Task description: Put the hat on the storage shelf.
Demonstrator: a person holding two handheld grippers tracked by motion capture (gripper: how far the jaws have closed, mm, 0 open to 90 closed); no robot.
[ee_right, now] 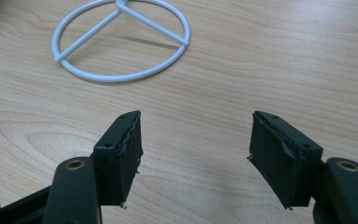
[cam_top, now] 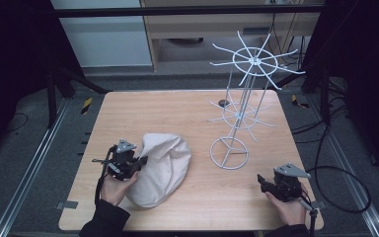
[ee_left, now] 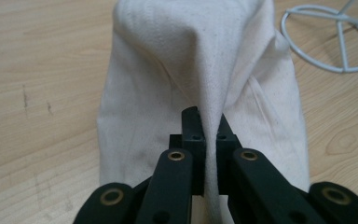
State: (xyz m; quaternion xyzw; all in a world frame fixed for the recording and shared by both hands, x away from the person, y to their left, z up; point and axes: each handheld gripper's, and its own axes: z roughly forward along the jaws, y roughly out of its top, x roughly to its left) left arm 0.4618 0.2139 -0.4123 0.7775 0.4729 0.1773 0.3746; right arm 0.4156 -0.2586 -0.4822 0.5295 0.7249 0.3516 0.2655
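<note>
From the high view we see the white cloth bag [cam_top: 160, 170] lying on the bench [cam_top: 187, 106], well apart from the wire rack [cam_top: 244, 106] and nearer us than it. The left gripper view adds what that view hides: our left tool [ee_left: 204, 128] pinches a raised fold of the bag between narrow jaws. Our right tool [ee_right: 196, 140], jaws wide and holding nothing, hovers near the rack's ring base [ee_right: 121, 74].
</note>
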